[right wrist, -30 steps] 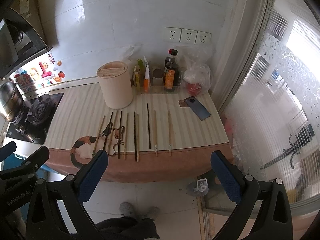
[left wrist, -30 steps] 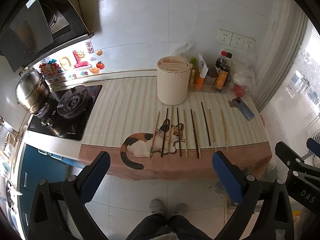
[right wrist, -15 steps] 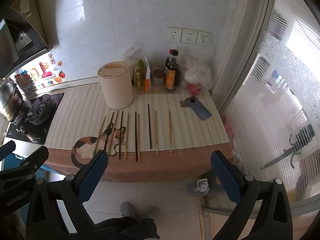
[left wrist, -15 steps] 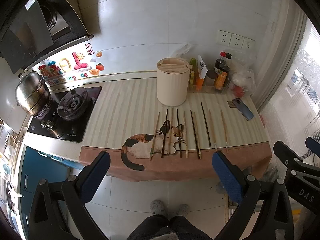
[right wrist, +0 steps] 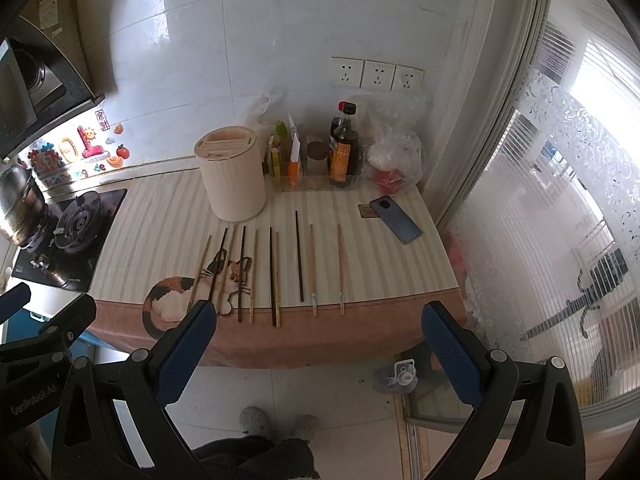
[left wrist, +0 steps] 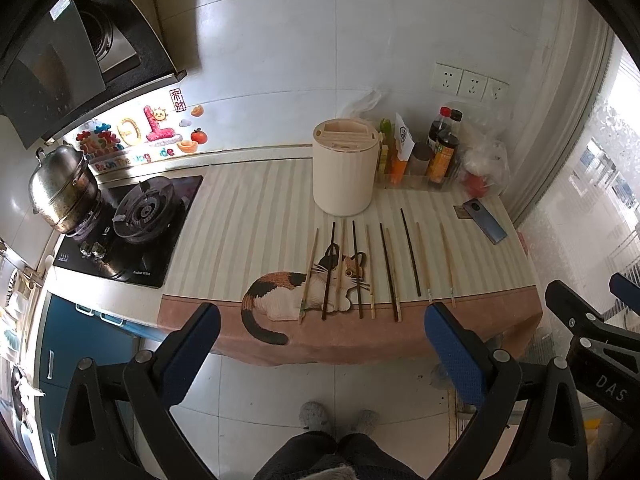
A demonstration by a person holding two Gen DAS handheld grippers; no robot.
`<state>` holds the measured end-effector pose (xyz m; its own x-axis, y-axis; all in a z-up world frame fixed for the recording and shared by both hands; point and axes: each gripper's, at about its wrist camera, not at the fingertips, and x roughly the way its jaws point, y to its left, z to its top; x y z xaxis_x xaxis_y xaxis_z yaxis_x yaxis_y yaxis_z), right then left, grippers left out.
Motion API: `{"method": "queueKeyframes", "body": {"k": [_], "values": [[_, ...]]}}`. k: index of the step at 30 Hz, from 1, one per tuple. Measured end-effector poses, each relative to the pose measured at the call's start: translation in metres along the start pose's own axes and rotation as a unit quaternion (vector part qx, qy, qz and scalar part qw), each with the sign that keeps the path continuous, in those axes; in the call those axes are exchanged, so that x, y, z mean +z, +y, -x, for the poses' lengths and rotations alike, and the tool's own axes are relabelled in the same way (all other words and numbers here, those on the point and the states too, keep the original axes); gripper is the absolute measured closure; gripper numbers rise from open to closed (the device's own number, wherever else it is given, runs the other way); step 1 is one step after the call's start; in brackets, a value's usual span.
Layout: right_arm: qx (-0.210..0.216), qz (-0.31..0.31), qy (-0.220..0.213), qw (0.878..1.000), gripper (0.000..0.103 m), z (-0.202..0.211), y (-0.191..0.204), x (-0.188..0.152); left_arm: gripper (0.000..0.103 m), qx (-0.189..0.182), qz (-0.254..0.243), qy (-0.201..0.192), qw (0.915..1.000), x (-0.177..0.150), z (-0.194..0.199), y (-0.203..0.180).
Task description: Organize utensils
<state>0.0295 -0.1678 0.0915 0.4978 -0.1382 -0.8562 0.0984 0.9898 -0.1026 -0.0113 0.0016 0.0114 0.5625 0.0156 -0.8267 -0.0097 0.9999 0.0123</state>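
Observation:
Several chopsticks (left wrist: 390,272) (right wrist: 274,276), some dark and some pale wood, lie side by side on a striped cloth with a cat picture (left wrist: 288,292) (right wrist: 192,292). A cream cylindrical utensil holder (left wrist: 345,172) (right wrist: 232,176) with slots in its top stands upright just behind them. My left gripper (left wrist: 322,342) hangs open above the floor, short of the counter's front edge, with nothing between its blue pads. My right gripper (right wrist: 318,340) is likewise open and empty, in front of the counter's right half. The right gripper's body (left wrist: 596,344) shows at the left wrist view's right edge.
A gas hob (left wrist: 132,220) and a steel pot (left wrist: 60,188) sit at the counter's left. Sauce bottles (right wrist: 343,148), cartons and a plastic bag (right wrist: 394,160) line the back wall. A phone (right wrist: 396,220) lies at the right. A person's slippered feet (left wrist: 338,420) stand on the tiled floor.
Both grippers have drifted slightly; the counter sits a little lower and nearer in both views. Nothing on the counter has moved.

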Motion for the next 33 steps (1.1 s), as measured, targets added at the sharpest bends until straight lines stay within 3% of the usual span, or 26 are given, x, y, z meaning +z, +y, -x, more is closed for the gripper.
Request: {"method": "queueKeyframes", "body": {"k": [22, 28, 33], "values": [[-0.001, -0.002, 0.001, 1.000, 0.000, -0.004, 0.002, 0.004, 0.000, -0.007, 0.000, 0.000, 1.0000, 0.012, -0.006, 0.006], [0.004, -0.028, -0.010, 1.000, 0.000, -0.019, 0.008, 0.013, 0.000, -0.021, -0.010, -0.064, 0.9977, 0.023, -0.026, 0.019], [0.013, -0.050, -0.027, 0.998, 0.000, -0.047, 0.020, 0.018, 0.000, -0.002, -0.021, -0.098, 0.9949, 0.035, -0.067, 0.036]]}}
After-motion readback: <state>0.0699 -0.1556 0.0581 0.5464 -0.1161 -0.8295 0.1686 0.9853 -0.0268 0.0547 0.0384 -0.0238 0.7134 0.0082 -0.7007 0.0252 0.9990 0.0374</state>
